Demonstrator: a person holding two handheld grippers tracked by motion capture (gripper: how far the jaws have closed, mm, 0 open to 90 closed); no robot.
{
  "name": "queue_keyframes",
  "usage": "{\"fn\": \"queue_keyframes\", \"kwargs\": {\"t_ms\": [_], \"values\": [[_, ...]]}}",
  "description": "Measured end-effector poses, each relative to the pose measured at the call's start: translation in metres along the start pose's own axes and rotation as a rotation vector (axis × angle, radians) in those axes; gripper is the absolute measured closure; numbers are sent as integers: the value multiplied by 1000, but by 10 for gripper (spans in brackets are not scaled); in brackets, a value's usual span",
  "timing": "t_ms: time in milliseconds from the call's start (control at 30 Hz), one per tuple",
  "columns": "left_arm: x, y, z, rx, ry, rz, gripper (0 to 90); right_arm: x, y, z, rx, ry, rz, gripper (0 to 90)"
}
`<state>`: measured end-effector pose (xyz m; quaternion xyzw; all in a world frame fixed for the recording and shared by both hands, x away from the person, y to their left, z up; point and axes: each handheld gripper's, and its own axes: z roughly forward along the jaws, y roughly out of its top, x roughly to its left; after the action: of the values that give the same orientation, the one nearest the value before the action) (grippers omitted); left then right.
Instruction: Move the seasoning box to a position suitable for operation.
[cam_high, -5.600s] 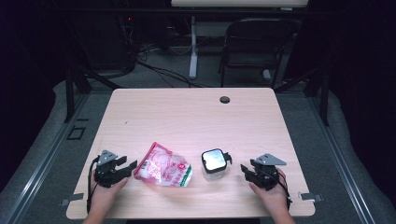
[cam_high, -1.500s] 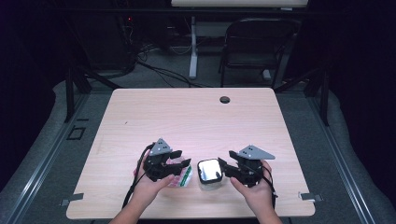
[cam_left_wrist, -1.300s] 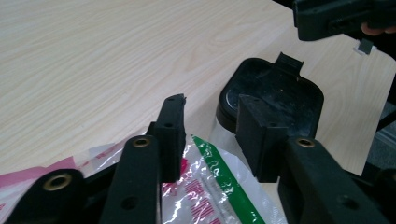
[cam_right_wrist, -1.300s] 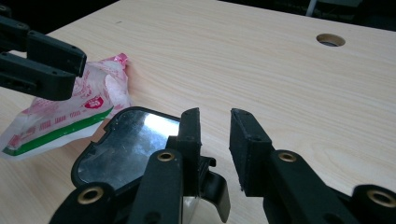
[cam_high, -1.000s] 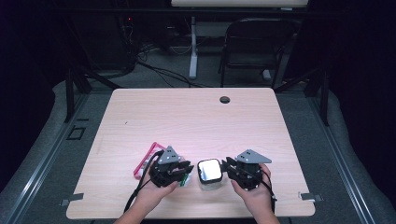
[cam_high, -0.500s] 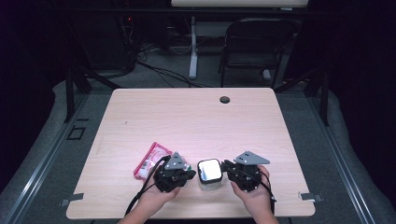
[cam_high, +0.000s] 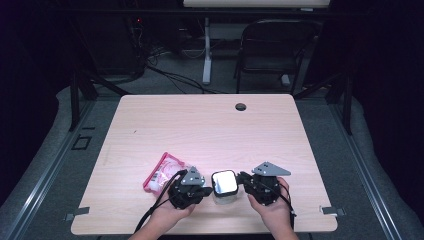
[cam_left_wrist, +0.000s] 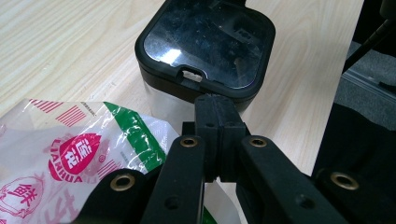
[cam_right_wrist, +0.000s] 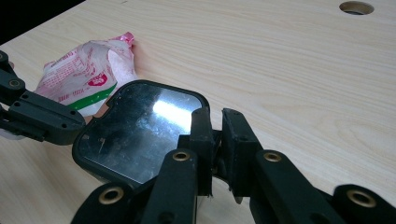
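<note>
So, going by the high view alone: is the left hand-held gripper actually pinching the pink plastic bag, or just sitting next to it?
Observer: The left hand-held gripper is shut, its tips at the rim of the clear square container with the glossy black lid.
Operator: And the bag?
Observer: The pink printed plastic bag lies beneath that gripper's arms, not between its tips.

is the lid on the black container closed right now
Yes, the glossy black lid sits flat and flush on the container, with no gap along its rim in the left gripper view.
</note>
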<state>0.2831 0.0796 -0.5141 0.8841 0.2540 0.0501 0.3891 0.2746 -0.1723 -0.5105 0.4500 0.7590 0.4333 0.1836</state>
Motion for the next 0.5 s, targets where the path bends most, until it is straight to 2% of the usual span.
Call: {"fn": "queue_keyframes", "kwargs": {"t_ms": [400, 500], "values": [[0, 0, 0, -8, 1, -6, 900, -1, -1, 0, -2, 6, 8, 829], [1, 0, 2, 3, 1, -8, 900, -1, -1, 0, -4, 6, 7, 830]]}}
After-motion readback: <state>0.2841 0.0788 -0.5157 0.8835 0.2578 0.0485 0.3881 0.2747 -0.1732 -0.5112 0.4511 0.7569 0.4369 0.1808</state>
